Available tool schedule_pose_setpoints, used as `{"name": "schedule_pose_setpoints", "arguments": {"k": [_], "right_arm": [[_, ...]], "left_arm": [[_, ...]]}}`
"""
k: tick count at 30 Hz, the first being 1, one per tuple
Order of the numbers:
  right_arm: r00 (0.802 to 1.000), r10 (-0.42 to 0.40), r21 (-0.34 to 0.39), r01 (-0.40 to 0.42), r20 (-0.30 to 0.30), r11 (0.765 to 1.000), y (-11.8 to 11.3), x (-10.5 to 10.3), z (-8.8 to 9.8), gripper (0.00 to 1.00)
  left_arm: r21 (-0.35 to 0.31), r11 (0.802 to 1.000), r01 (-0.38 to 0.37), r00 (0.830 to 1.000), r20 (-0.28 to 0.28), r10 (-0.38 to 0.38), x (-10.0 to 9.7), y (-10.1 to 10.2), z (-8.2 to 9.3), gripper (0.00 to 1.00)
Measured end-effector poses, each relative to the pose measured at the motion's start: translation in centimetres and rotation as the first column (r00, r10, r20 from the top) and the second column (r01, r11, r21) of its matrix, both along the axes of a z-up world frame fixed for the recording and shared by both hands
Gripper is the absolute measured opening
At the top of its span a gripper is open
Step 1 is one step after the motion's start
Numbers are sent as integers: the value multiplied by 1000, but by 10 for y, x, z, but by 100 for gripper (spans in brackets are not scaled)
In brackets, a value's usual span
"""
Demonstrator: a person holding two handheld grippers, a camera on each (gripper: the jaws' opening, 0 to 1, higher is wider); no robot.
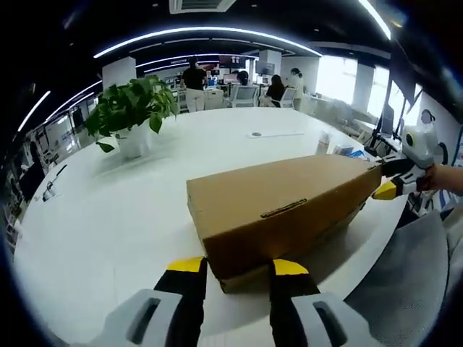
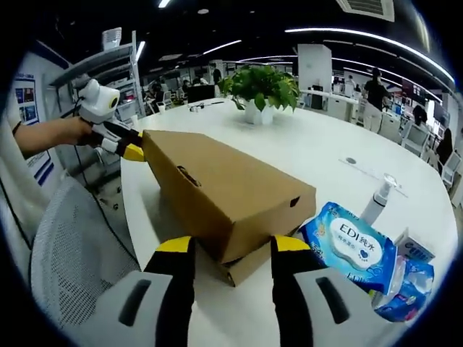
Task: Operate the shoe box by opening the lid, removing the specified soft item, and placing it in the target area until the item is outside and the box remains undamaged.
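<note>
Left gripper view, left to right: a green potted plant in a white pot (image 1: 134, 116) stands far back on the round white table (image 1: 94, 217), well apart from everything else, with broad bare tabletop around it. The long brown cardboard shoe box (image 1: 282, 202) lies across the middle, lid down. Its near corner sits between the yellow-tipped jaws of the left tool (image 1: 237, 269), which stand apart on either side of that corner; whether the tips press the cardboard cannot be told. At the box's far end, by the table's right edge, the right tool (image 1: 387, 181) meets the corner, held by a hand (image 1: 443, 177). A grey mesh chair back (image 1: 412, 275) stands just off the table's edge below it.

Right gripper view, left to right: the mesh chair back (image 2: 69, 246) lies beside the table's left edge. The left tool (image 2: 129, 148) touches the box's far corner. The shoe box (image 2: 224, 188) runs diagonally toward the camera, its near corner between the parted jaws of the right tool (image 2: 233, 247), lid edge raised slightly above the base there. Just right of the box lies a blue wet-wipe pack (image 2: 354, 249), with a white pump bottle (image 2: 377, 196) behind it. Beyond, the table (image 2: 325, 144) is open up to the plant (image 2: 260, 87).
</note>
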State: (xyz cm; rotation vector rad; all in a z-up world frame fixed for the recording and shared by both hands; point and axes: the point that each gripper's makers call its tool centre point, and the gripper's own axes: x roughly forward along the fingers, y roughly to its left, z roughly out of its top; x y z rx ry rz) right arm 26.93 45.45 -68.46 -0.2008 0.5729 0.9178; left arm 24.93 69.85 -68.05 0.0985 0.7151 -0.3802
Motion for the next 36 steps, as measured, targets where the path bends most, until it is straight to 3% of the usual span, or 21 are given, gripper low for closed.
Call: {"name": "schedule_pose_setpoints", "arguments": {"k": [36], "right_arm": [[999,16,-65,-18,-33,998,0,0,-31,42]], "left_arm": [[10,1000,19,996,-91,-18,-3,-1,-39,36]]}}
